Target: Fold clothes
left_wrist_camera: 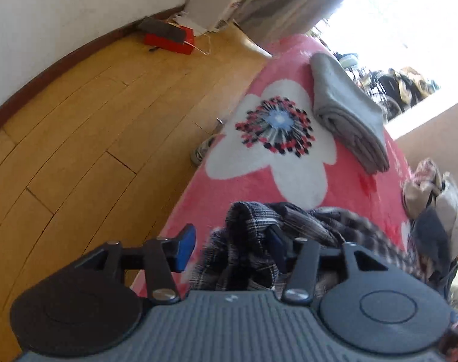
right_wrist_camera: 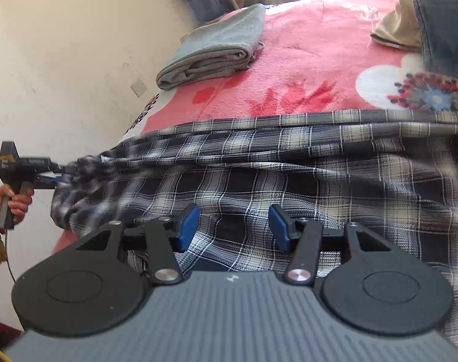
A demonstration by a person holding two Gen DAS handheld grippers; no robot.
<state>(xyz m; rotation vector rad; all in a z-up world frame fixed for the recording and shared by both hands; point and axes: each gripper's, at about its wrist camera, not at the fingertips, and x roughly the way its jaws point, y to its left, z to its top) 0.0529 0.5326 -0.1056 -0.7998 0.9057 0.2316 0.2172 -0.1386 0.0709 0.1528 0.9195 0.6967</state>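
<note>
Left wrist view: left gripper point(left_wrist_camera: 229, 249) fingers apart, bunched plaid shirt point(left_wrist_camera: 274, 241) loose between them on the pink floral blanket point(left_wrist_camera: 229, 187). Right gripper point(right_wrist_camera: 234, 226) fingers apart above the shirt; next, regrip an edge and fold.

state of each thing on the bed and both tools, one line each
plaid shirt: unfolded, rumpled, spread across the near bed
grey garment: folded, lying apart on the pink blanket
left tool: open, plaid cloth bunched loose between its pads
right tool: open, over the shirt, gripping nothing
clothes pile: unfolded heap
</note>
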